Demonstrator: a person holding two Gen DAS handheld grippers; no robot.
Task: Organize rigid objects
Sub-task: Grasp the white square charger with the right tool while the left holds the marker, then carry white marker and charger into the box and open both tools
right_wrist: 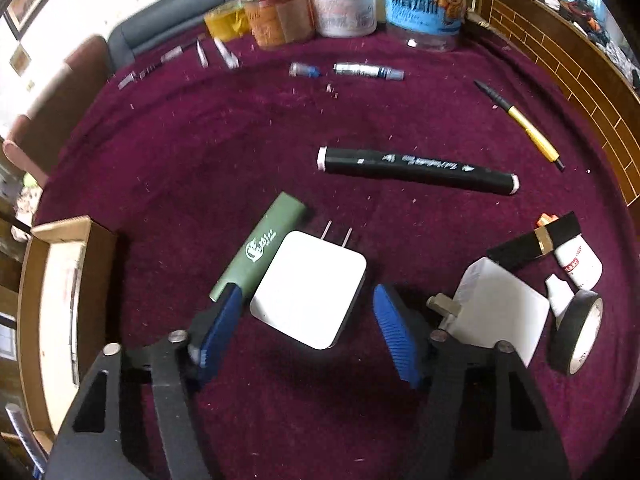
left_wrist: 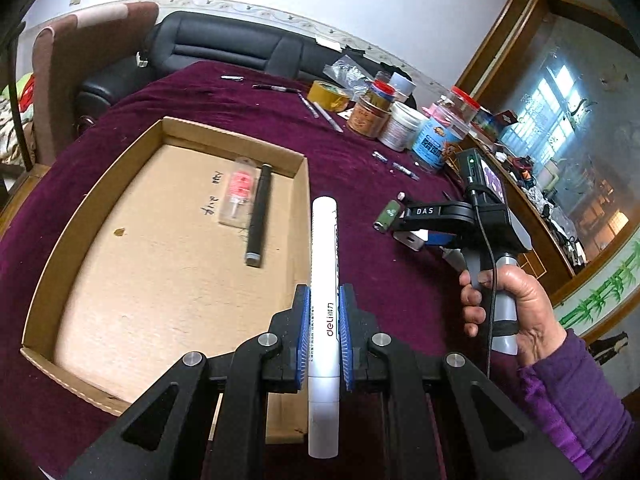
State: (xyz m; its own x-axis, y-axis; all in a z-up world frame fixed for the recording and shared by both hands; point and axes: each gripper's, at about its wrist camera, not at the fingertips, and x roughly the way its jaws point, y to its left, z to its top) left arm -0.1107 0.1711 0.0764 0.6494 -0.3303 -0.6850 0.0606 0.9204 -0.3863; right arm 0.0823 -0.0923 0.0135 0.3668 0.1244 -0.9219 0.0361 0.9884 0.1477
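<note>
White marker (left_wrist: 323, 280): clamped lengthwise between the blue pads of the left gripper (left_wrist: 323, 336), its tip pointing forward over the right wall of the cardboard tray (left_wrist: 96, 208).
Left jaws: together on the marker barrel, gripping near its middle.
Right gripper (right_wrist: 308, 320): jaws apart, straddling the white plug adapter (right_wrist: 310, 290) on the desk (right_wrist: 240, 140); neither pad looks to be touching it yet.
Tray contents: a black stick (left_wrist: 259, 216) and a clear packet with red print (left_wrist: 239, 196), lying side by side.
Beside the adapter: a green tube (right_wrist: 262, 248) touches its left edge, with the left pad resting on or just over the tube's near end.
Risk, marker: it hangs over the tray wall, not the floor; let go here, it could strike the rim and roll onto the desk.
Risk, adapter: closing now may pinch the green tube along with it, or skew the adapter so it slips out.
Risk, clutter: a second white block (right_wrist: 500, 312) and a black tape roll (right_wrist: 578, 332) sit near the right pad and could be nudged.
</note>
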